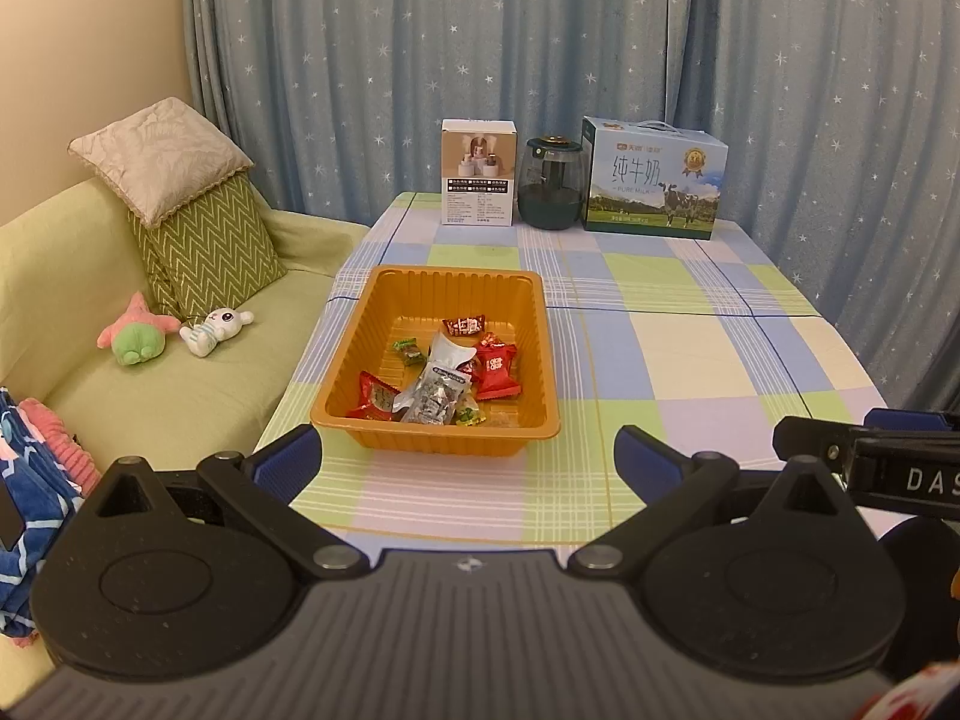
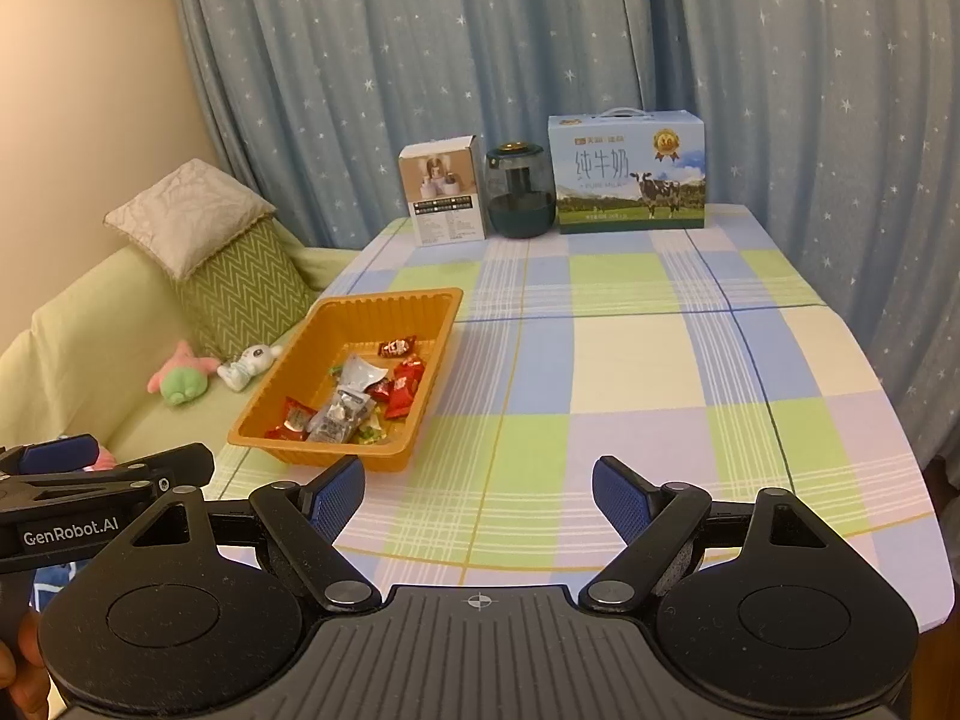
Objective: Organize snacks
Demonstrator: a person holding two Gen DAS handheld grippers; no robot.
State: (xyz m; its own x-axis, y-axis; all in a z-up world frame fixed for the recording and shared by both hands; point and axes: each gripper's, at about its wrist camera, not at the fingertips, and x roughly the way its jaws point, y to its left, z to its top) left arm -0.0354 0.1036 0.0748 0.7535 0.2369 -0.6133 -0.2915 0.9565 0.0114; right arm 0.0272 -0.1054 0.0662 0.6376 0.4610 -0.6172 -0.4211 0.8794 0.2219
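Hovering over the near table edge, the left gripper (image 1: 468, 456) and right gripper (image 2: 478, 498) both stand with jaws apart, nothing between them. Wrapped snacks (image 1: 447, 375) lie heaped inside the orange tray (image 1: 384, 300), on the checked tablecloth (image 2: 630, 360); no snack shows loose on the cloth. Judgement: sorting appears either complete or not begun. Any next move calls for reaching into the tray and pinching one wrapper cleanly.
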